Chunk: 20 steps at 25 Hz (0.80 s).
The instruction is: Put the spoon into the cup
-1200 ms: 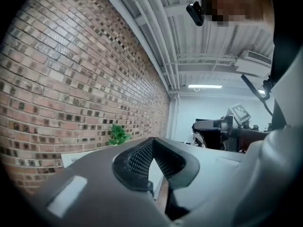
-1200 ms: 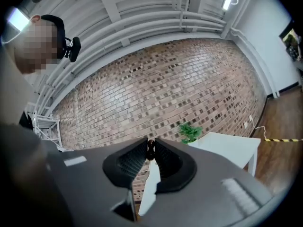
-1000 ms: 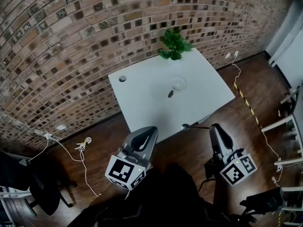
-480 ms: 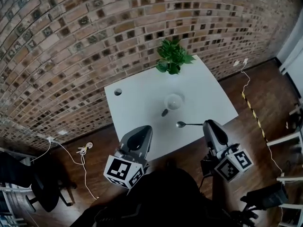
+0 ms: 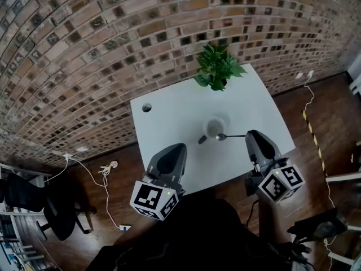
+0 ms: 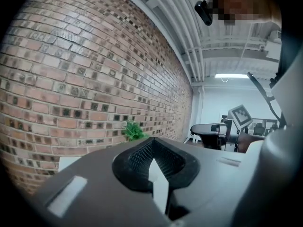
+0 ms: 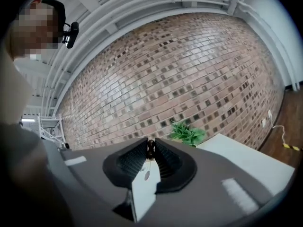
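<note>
Nearest the person, the left hand-held gripper [image 5: 174, 151] hangs over the desk's [image 5: 169, 117] front edge, its jaws together with nothing between them. The right hand-held gripper [image 5: 251, 134] is clamped on the handle of the spoon [image 5: 231, 135], held roughly level. The spoon's bowl sits at the near rim of the cup [image 5: 215, 127]. Beyond stand a potted plant [image 5: 218, 66] and the brick wall [image 5: 84, 66].
</note>
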Each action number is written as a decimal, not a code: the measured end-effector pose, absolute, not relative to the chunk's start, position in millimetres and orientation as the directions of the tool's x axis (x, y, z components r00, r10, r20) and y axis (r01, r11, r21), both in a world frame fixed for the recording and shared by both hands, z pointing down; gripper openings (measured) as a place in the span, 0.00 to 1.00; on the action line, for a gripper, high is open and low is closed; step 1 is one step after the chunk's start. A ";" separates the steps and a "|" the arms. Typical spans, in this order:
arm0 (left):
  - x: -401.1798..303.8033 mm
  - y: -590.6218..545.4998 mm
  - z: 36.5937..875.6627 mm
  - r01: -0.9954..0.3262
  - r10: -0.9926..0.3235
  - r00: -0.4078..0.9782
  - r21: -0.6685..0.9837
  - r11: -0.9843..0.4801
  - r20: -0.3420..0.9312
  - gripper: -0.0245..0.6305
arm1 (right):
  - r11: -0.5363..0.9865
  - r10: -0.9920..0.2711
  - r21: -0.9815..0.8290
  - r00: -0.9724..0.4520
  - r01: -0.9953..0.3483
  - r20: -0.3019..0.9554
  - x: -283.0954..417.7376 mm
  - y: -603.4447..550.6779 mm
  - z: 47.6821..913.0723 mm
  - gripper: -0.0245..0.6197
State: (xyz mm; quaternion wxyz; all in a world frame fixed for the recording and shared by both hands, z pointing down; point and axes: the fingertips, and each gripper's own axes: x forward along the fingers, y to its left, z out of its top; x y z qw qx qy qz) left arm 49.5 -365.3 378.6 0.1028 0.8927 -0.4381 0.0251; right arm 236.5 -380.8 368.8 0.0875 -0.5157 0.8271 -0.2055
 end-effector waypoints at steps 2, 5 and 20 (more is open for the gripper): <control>48.0 -378.4 386.4 -0.783 -0.772 0.620 0.174 -0.598 0.137 0.03 | 0.363 -0.895 -0.409 -0.436 -0.838 0.099 236.8 -396.0 379.7 0.12; 43.0 -391.2 397.3 -0.773 -0.764 0.631 0.184 -0.607 0.132 0.03 | 0.353 -0.892 -0.395 -0.433 -0.848 0.132 228.0 -410.5 395.0 0.12; 36.3 -465.3 459.3 -0.855 -0.835 0.511 0.213 -0.472 0.202 0.03 | 0.334 -0.848 -0.403 -0.458 -0.852 0.266 233.8 -493.6 490.3 0.12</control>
